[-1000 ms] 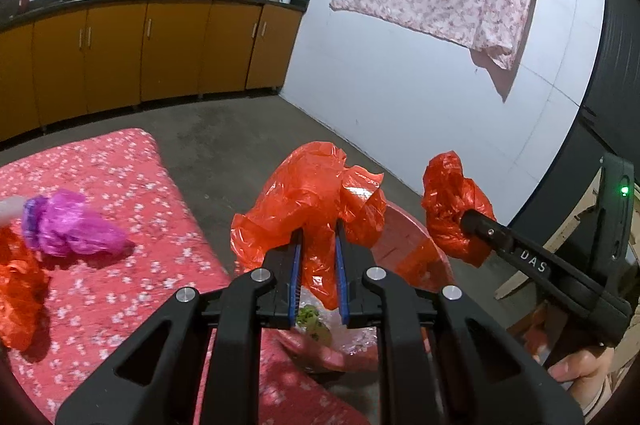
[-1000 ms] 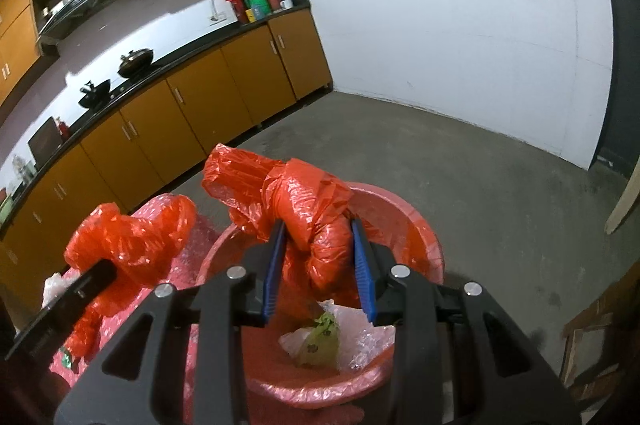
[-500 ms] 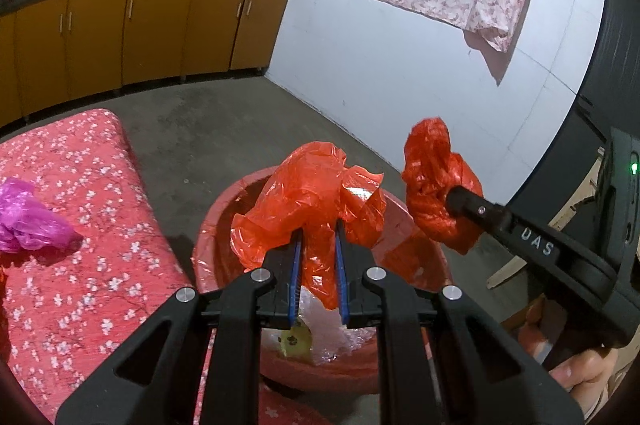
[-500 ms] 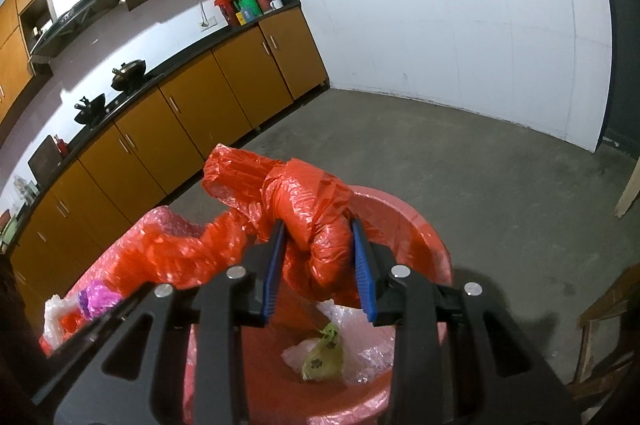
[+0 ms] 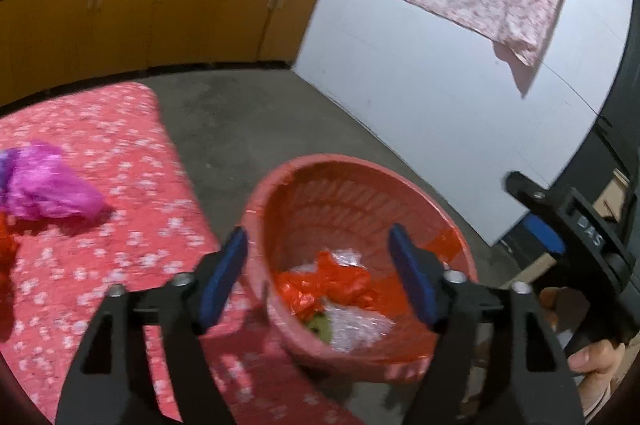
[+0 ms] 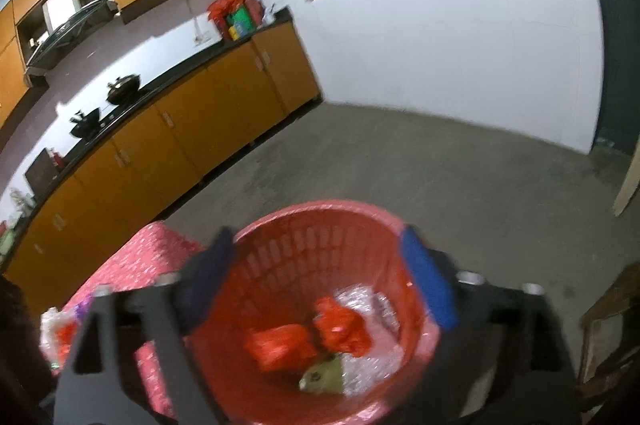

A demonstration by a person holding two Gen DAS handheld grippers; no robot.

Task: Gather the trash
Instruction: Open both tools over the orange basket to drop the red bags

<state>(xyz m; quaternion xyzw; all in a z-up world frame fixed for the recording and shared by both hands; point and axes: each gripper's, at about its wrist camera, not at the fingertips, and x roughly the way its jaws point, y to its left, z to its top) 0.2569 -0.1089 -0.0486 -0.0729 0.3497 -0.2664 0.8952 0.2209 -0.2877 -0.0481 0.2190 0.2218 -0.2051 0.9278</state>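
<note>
Above the red basket (image 5: 352, 193), both grippers hang w/ jaws spread wide, nothing between the pads. Left gripper (image 5: 318, 277) has just been opening; blue pads frame the basket's interior, no bag in them. Right gripper (image 6: 316, 277) likewise just opened, pads at either side of the basket rim in its view, empty.

Two crumpled red plastic bags lie inside the basket on top of clear plastic wrap (image 6: 368, 357) & a greenish scrap (image 6: 324, 377): one bag (image 6: 280, 345) to the left, other (image 6: 340, 325) just beside it, touching or nearly, blur makes it hard to tell.

Basket sits on grey concrete floor (image 5: 248, 117), right next to a red floral-cloth surface (image 5: 120, 245). On that cloth, well apart from basket: a purple plastic bag (image 5: 44, 181), still not collected. Person's hand (image 5: 596, 357) grips the right tool's handle at lower right of left view.
</note>
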